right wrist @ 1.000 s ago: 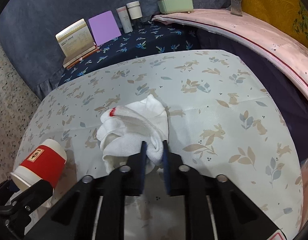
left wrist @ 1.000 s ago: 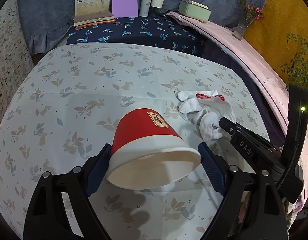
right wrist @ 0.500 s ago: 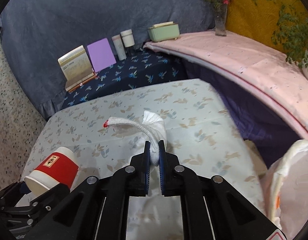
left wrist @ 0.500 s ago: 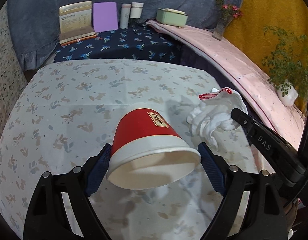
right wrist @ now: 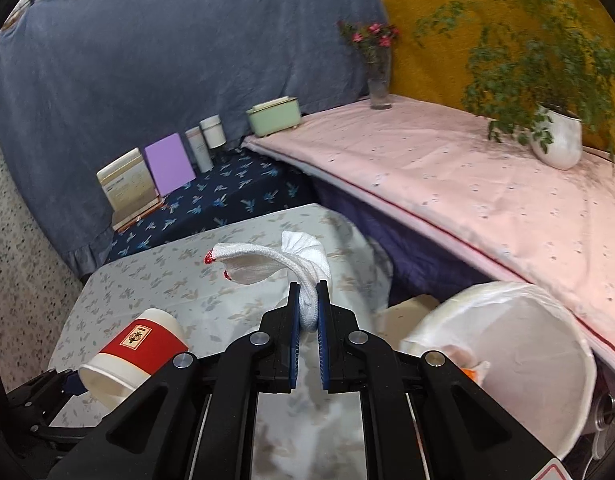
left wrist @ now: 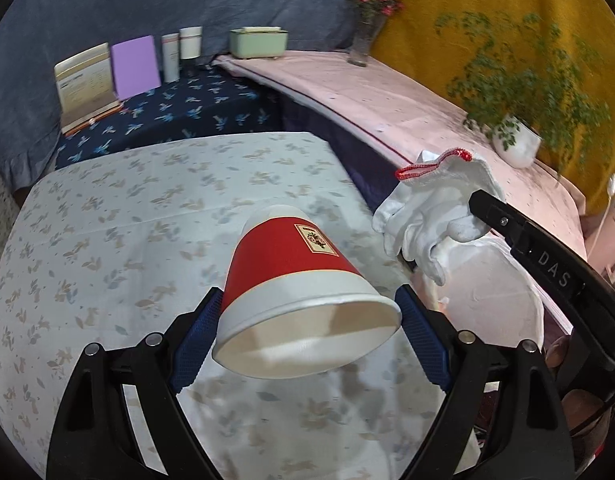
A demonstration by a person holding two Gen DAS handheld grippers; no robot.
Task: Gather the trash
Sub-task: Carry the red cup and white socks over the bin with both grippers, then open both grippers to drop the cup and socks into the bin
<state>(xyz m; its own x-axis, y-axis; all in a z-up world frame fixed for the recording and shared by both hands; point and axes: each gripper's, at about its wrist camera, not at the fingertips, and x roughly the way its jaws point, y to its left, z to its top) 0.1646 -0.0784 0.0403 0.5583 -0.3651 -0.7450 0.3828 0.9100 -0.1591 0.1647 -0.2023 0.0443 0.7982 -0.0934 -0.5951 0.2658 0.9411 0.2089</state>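
While its ribbed blue pads clamp a tapered red-and-white paper cup point(left wrist: 303, 280) sideways at centre frame, the left gripper point(left wrist: 307, 336) stands wide. At lower centre, the right gripper point(right wrist: 307, 312) pinches a limp white knit glove point(right wrist: 299, 268); a white-lined round bin point(right wrist: 523, 360) sits lower right.

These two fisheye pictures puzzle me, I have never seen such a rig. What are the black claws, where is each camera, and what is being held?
There is no robot: a person holds a two-finger gripper in each hand, with a camera on each looking along its fingers. The left view shows the left gripper clamped on a red paper cup, its mouth toward the camera. The right view shows the right gripper pinching a white glove. Both are lifted above the table with its leaf-print cloth. A white-lined bin stands beside it, lower right.
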